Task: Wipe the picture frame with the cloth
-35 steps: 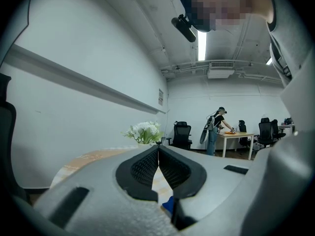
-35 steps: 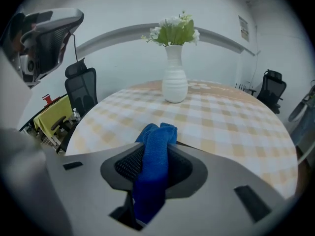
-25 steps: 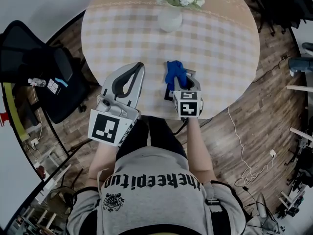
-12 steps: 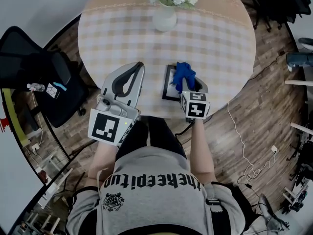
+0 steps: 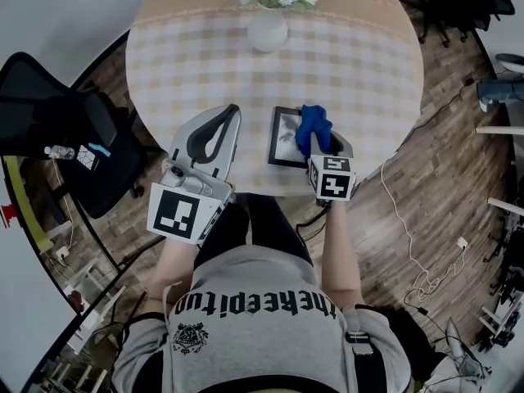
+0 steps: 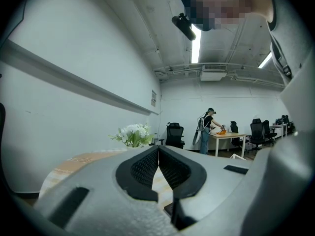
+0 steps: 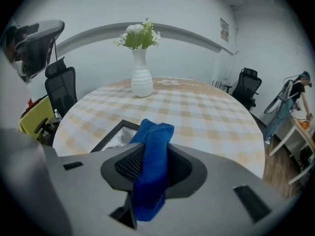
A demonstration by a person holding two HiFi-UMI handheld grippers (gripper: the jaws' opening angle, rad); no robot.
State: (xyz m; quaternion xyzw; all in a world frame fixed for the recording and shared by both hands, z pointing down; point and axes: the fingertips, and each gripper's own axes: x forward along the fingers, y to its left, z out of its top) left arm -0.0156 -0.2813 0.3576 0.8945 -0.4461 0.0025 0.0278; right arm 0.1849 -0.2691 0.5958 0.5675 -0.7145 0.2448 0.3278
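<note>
head view: the picture frame (image 5: pixel 284 137) lies flat by the near edge of the round checked table (image 5: pixel 188 64). the right gripper (image 5: pixel 321 142) is over the frame's right side with the blue cloth (image 5: pixel 313 125) bunched at its tip. the left gripper (image 5: pixel 232 115) sits just left of the frame, apart from it. left gripper view: jaws pressed together with nothing between them, aimed across the room past the flowers (image 6: pixel 132 134). right gripper view: jaws clamped on the cloth, which hangs above the frame; can't tell if it touches the glass. progress: cloth in hand and at the frame, wiping looks barely begun, most of the frame's face left to cover.
</note>
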